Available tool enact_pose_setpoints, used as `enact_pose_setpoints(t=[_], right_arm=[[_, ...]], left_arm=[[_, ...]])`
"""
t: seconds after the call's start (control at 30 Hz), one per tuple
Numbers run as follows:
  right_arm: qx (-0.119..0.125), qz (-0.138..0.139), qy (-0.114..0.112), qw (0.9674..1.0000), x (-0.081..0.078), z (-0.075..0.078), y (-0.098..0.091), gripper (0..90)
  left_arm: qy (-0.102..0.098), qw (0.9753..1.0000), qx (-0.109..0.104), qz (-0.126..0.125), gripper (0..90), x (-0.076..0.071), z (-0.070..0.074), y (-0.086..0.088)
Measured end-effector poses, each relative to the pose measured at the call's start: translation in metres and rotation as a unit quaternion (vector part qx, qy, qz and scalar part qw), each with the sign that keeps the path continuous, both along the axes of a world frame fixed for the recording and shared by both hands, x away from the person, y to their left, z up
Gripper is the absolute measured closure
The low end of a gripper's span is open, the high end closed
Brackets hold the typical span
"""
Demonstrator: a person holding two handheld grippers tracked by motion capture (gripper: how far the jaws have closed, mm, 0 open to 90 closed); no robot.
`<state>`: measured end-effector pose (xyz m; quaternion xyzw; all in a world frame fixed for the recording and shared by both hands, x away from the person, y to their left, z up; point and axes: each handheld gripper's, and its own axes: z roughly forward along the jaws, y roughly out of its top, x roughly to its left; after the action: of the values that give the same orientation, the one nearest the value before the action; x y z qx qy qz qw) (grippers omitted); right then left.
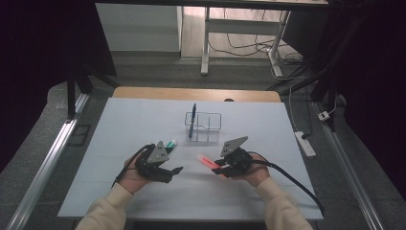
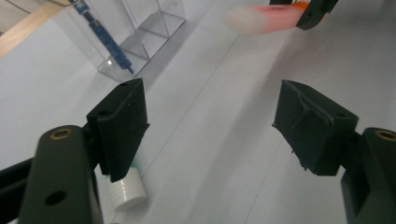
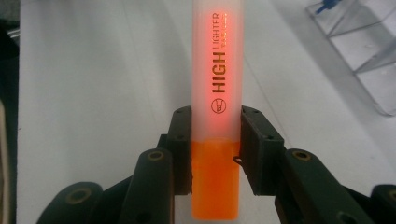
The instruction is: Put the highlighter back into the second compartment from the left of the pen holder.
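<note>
Two hand-held grippers hover over the counter [image 1: 119,143]: the right hand-held gripper [image 3: 215,140] pinches the orange highlighter [image 3: 216,93], its long axis pointing toward the clear organizer [image 1: 203,127] just ahead; the left hand-held gripper [image 2: 210,121] is spread, empty

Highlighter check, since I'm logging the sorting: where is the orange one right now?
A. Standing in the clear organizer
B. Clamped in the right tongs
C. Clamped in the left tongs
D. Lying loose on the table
B: the right tongs pinch the highlighter on both sides.
</note>
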<state>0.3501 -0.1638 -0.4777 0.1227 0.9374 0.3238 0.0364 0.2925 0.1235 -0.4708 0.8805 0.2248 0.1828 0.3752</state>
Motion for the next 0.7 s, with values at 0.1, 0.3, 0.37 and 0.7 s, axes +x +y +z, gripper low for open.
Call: enact_pose_setpoints(t=[0.1,0.3,0.37,0.7], right_arm=[[-0.007,0.014,0.009,0.9998,0.000,-0.002,0.003,66.3],[-0.022,0.041,0.019,0.9987,-0.002,-0.005,0.011,66.3],[-0.025,0.047,0.018,0.9984,-0.002,-0.005,0.013,66.3],[-0.037,0.073,0.015,0.9965,-0.005,-0.005,0.020,66.3]], left_arm=[[0.003,0.9998,0.006,-0.016,27.5,0.002,0.000,-0.007],[0.029,0.9979,0.024,-0.053,28.9,0.009,0.000,-0.022],[0.041,0.9967,0.029,-0.064,30.0,0.011,-0.002,-0.027],[0.076,0.9912,0.044,-0.099,31.4,0.022,-0.006,-0.040]])
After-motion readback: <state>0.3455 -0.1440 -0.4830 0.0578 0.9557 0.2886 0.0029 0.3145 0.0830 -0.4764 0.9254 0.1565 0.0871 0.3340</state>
